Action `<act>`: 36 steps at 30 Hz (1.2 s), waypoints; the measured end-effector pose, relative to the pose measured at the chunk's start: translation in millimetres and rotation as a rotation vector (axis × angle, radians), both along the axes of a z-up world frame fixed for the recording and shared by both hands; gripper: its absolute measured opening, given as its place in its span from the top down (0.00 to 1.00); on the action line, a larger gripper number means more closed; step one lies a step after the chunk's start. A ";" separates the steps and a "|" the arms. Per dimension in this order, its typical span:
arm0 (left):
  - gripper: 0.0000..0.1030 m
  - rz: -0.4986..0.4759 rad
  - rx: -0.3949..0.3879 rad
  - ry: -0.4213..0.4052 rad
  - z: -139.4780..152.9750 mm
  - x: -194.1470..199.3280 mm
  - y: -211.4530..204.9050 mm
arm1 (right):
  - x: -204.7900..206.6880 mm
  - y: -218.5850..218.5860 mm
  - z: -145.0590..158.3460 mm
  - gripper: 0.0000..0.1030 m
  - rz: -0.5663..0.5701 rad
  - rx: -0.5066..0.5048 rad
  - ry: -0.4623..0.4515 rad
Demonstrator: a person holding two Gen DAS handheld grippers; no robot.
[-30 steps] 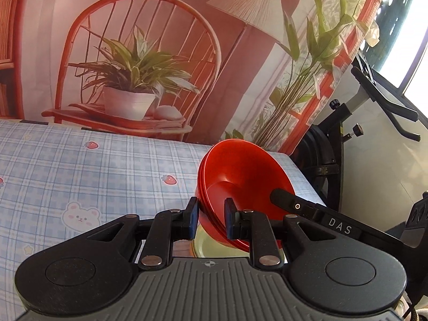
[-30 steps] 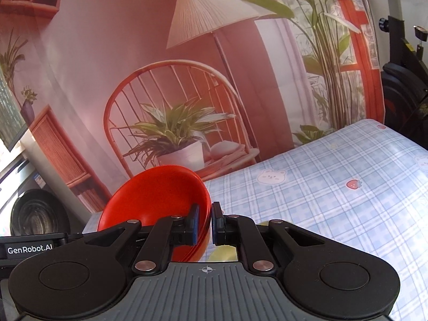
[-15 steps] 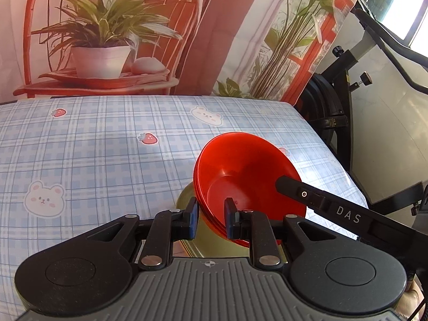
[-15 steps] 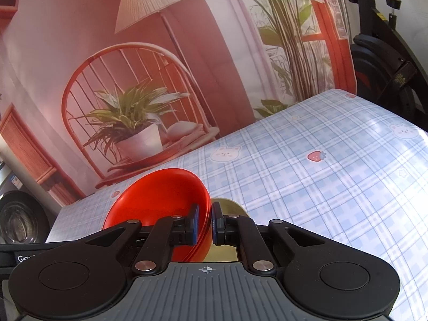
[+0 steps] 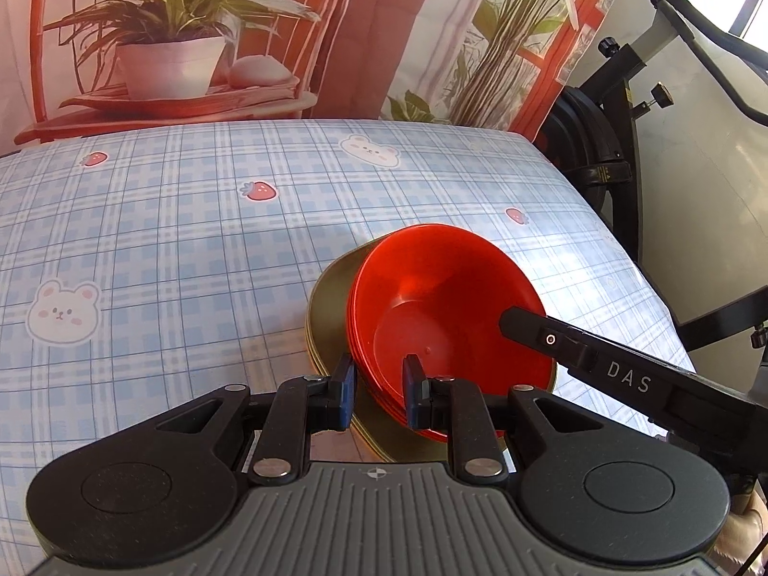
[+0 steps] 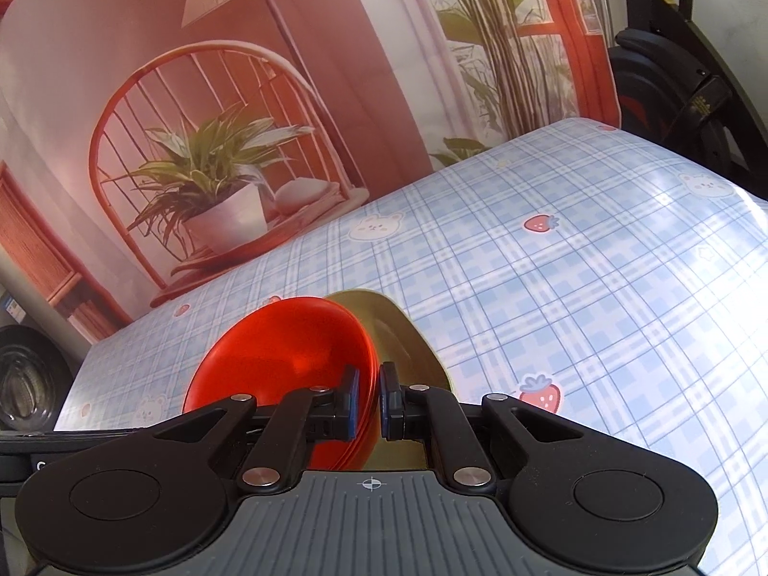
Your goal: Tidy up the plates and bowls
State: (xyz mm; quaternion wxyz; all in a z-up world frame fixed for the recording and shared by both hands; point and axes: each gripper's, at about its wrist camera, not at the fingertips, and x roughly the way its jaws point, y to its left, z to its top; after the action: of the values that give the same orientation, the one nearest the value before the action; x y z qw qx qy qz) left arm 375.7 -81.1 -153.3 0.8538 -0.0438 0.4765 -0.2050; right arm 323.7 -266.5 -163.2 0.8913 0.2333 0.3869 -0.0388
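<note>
A stack of red bowls [image 5: 446,307] sits over a gold plate [image 5: 331,317] on the blue plaid tablecloth [image 5: 192,249]. My left gripper [image 5: 377,393] is shut on the near rim of the red bowls. My right gripper [image 6: 367,398] is shut on the opposite rim of the same red bowls [image 6: 288,350]; the gold plate [image 6: 398,331] shows just behind them. The right gripper's black body [image 5: 624,374] reaches in from the right in the left wrist view.
A printed backdrop with a chair, potted plant and lamp [image 6: 216,192] hangs behind the table. An exercise bike [image 5: 619,110] stands past the table's right edge. A washing machine drum [image 6: 24,384] is at far left.
Both grippers have come down with the red bowls, from up against the backdrop to low over the table. The gold plate has come into view under the bowls.
</note>
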 end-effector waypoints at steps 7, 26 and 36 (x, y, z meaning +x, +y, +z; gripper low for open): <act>0.80 0.007 -0.013 0.003 -1.8 -12.3 1.3 | -13.4 1.9 1.4 0.92 -0.003 -0.002 0.001; 0.40 0.087 0.091 -0.166 38.4 -37.1 9.5 | -26.6 -0.1 37.4 0.75 -0.034 -0.159 -0.041; 0.31 0.202 0.086 -0.271 83.8 -69.8 35.2 | -44.7 3.8 85.7 0.59 -0.018 -0.271 -0.118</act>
State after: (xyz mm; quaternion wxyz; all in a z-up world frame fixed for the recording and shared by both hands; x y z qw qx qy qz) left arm 305.9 -45.9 -69.5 0.9275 -0.0268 0.3586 -0.1018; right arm 278.9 -262.7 -77.4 0.9354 0.1164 0.3230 -0.0847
